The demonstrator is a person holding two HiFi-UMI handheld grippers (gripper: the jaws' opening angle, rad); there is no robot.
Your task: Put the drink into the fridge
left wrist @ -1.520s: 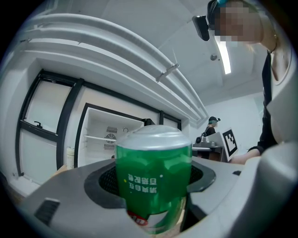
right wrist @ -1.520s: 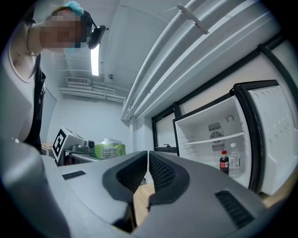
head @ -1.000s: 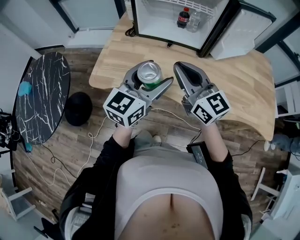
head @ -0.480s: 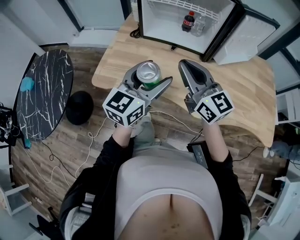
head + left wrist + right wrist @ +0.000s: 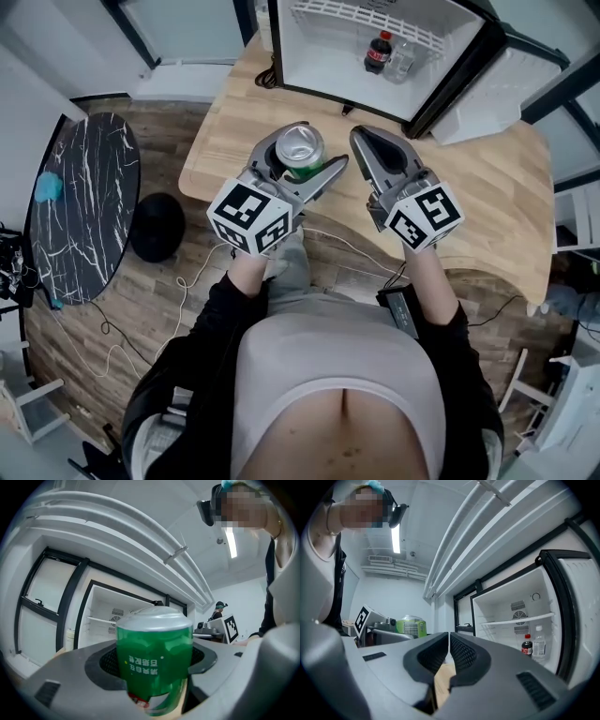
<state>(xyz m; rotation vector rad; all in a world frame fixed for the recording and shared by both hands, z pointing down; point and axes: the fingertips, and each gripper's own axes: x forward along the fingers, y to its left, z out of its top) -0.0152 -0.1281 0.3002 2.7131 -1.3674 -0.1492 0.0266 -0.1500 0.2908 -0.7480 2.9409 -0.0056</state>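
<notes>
My left gripper (image 5: 298, 161) is shut on a green drink can (image 5: 299, 150) with a silver top, held upright above the near edge of the wooden table (image 5: 487, 178). The can (image 5: 154, 660) fills the left gripper view between the jaws. Beside it my right gripper (image 5: 367, 142) is shut with nothing in it; its pads (image 5: 461, 652) meet. The small white fridge (image 5: 328, 47) stands open at the table's far side. Its door (image 5: 492, 80) is swung out to the right. Inside stand a dark cola bottle (image 5: 377, 52) and a clear water bottle (image 5: 400, 58).
A round black marble table (image 5: 80, 202) stands at the left, with a black round thing (image 5: 155, 225) on the wooden floor beside it. Cables (image 5: 187, 281) trail over the floor under the grippers. A second person (image 5: 219, 611) stands far back in the room.
Both grippers keep their hold and pose. The fridge and table have shifted slightly in the head view as the person moves a little.
</notes>
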